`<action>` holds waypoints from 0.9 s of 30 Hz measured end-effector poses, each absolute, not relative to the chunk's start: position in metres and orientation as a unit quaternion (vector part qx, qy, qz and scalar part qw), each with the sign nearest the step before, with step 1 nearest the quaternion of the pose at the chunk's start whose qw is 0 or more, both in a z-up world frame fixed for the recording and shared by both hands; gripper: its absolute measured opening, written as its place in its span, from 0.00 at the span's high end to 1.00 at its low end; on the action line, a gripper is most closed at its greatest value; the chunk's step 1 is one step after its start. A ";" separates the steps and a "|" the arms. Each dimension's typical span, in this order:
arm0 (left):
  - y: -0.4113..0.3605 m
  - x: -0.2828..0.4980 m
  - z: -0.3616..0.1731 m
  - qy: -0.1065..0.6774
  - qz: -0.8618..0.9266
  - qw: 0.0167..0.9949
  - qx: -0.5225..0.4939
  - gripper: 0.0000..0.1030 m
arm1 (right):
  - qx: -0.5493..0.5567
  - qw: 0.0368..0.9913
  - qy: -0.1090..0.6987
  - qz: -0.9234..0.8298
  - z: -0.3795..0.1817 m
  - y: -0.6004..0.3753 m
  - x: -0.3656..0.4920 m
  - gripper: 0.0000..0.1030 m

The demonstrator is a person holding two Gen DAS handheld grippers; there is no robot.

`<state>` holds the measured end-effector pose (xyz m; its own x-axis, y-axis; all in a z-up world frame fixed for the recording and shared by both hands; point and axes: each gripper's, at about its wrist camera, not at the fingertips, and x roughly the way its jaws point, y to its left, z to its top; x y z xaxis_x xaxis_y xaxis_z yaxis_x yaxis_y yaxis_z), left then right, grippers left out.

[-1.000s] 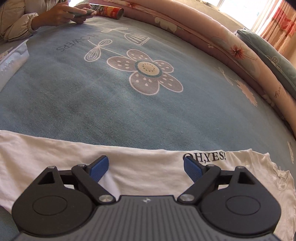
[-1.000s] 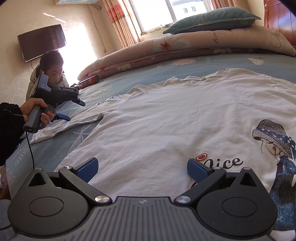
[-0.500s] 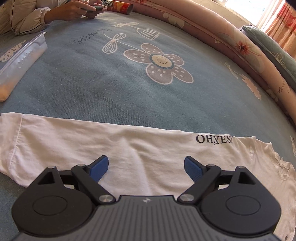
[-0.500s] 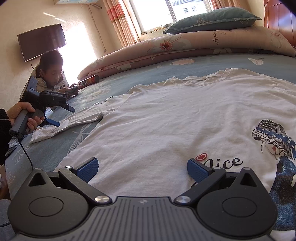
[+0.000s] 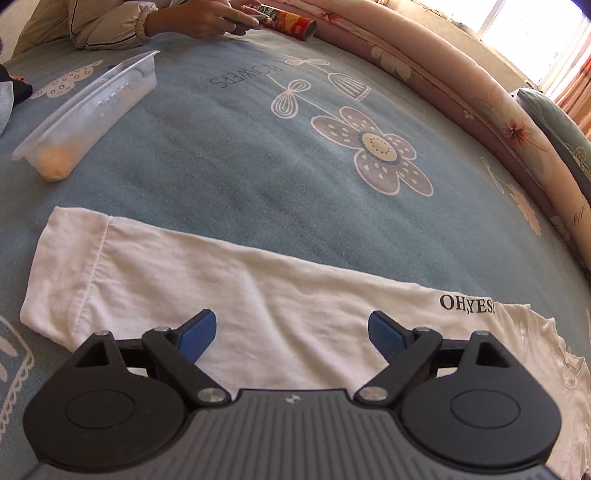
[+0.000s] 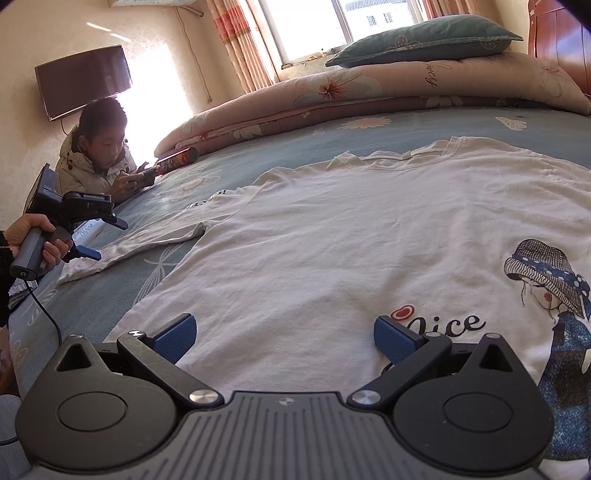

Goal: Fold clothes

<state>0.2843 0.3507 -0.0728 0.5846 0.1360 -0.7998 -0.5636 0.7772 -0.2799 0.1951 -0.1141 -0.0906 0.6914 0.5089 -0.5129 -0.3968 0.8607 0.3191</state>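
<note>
Left claw [image 5: 291, 332] — agape over sleeve [image 5: 184, 273]

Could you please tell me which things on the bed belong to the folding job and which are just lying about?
Job:
- white T-shirt
- its long sleeve
- left tool, open
- right tool, open

Lying about:
- plastic container
- crisp tube
- rolled quilt
- pillow

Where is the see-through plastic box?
The clear plastic box lies on the blue bedspread at the upper left of the left wrist view, beyond the cuff of the white shirt's sleeve and near the seated person's sleeve.
</note>
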 end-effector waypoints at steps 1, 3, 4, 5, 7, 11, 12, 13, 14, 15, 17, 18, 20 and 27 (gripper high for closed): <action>0.351 0.283 -0.076 0.404 0.210 0.855 -0.247 0.13 | 0.091 0.915 0.305 0.247 -0.091 -0.114 0.195 0.00; 0.353 0.289 -0.075 0.411 0.250 0.852 -0.206 0.12 | 0.090 0.915 0.305 0.247 -0.091 -0.113 0.195 0.00; 0.354 0.291 -0.073 0.417 0.281 0.844 -0.188 0.13 | 0.089 0.915 0.305 0.246 -0.091 -0.113 0.195 0.00; 0.351 0.289 -0.069 0.416 0.282 0.843 -0.189 0.13 | 0.088 0.916 0.305 0.246 -0.091 -0.112 0.195 0.00; 0.345 0.283 -0.060 0.411 0.262 0.849 -0.202 0.13 | 0.088 0.916 0.305 0.246 -0.091 -0.112 0.195 0.00; 0.309 0.272 -0.055 0.425 0.210 0.862 -0.178 0.12 | 0.091 0.916 0.304 0.246 -0.091 -0.113 0.195 0.00; 0.302 0.272 -0.060 0.437 0.211 0.858 -0.170 0.12 | 0.091 0.916 0.304 0.246 -0.091 -0.113 0.195 0.00; 0.297 0.272 -0.066 0.449 0.211 0.852 -0.164 0.12 | 0.092 0.916 0.304 0.246 -0.091 -0.114 0.195 0.00; 0.292 0.272 -0.072 0.457 0.217 0.847 -0.161 0.11 | 0.092 0.915 0.304 0.247 -0.091 -0.114 0.195 0.00; 0.285 0.271 -0.075 0.454 0.224 0.850 -0.145 0.10 | 0.093 0.915 0.305 0.247 -0.091 -0.114 0.195 0.00; 0.275 0.271 -0.073 0.464 0.239 0.843 -0.132 0.10 | 0.096 0.915 0.305 0.247 -0.090 -0.115 0.195 0.00; 0.271 0.271 -0.069 0.474 0.243 0.836 -0.133 0.10 | 0.097 0.915 0.305 0.246 -0.090 -0.116 0.195 0.00; 0.259 0.266 -0.057 0.484 0.232 0.834 -0.132 0.10 | 0.100 0.914 0.307 0.244 -0.087 -0.117 0.193 0.00; 0.179 0.244 -0.005 0.449 0.140 0.878 -0.094 0.10 | 0.133 0.916 0.278 0.257 -0.062 -0.128 0.180 0.00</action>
<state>0.2442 0.1790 -0.0052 0.5578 0.1613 -0.8141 -0.3305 0.9430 -0.0396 0.1799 -0.1280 -0.0616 0.7132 0.5444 -0.4416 -0.3959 0.8327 0.3871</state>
